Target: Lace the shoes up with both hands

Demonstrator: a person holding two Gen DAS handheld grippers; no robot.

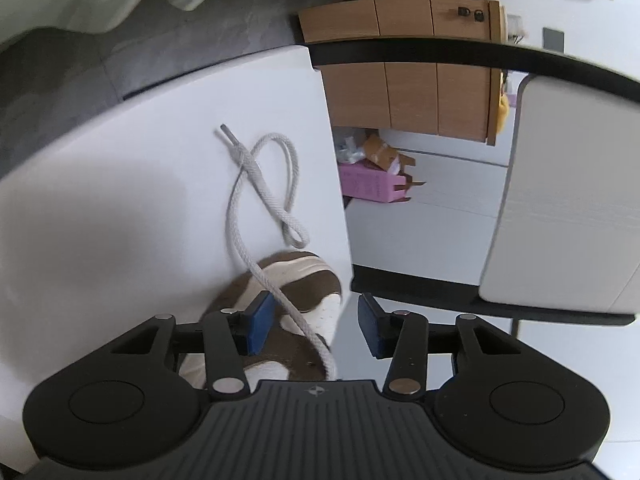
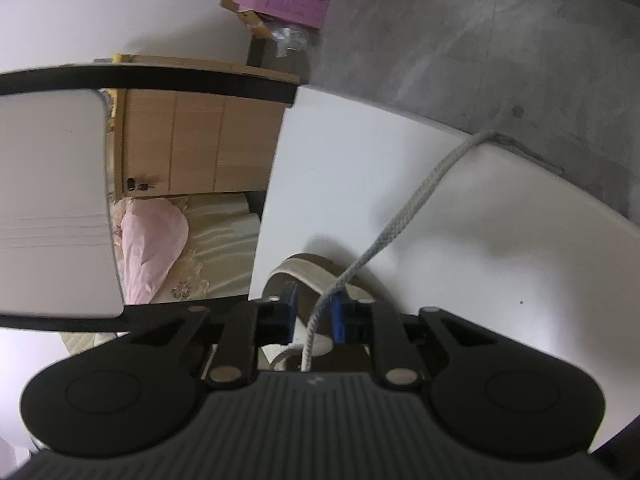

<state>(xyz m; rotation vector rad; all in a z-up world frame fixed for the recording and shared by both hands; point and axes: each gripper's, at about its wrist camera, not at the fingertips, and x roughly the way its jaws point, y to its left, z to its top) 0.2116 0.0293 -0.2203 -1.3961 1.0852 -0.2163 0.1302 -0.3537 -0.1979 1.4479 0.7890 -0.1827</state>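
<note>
The brown and cream shoe (image 1: 288,304) sits near the edge of the white counter (image 1: 120,200), close under both grippers so its lace is easy to reach. The left gripper (image 1: 316,326) has its fingers (image 1: 260,326) wide apart, holding nothing; the white lace (image 1: 256,184) runs between them and curls on the counter beyond. The right gripper (image 2: 314,316) has its fingers (image 2: 338,320) much closer. That lace end (image 2: 400,216) passes between them, touching one pad. I cannot tell if it is pinched.
</note>
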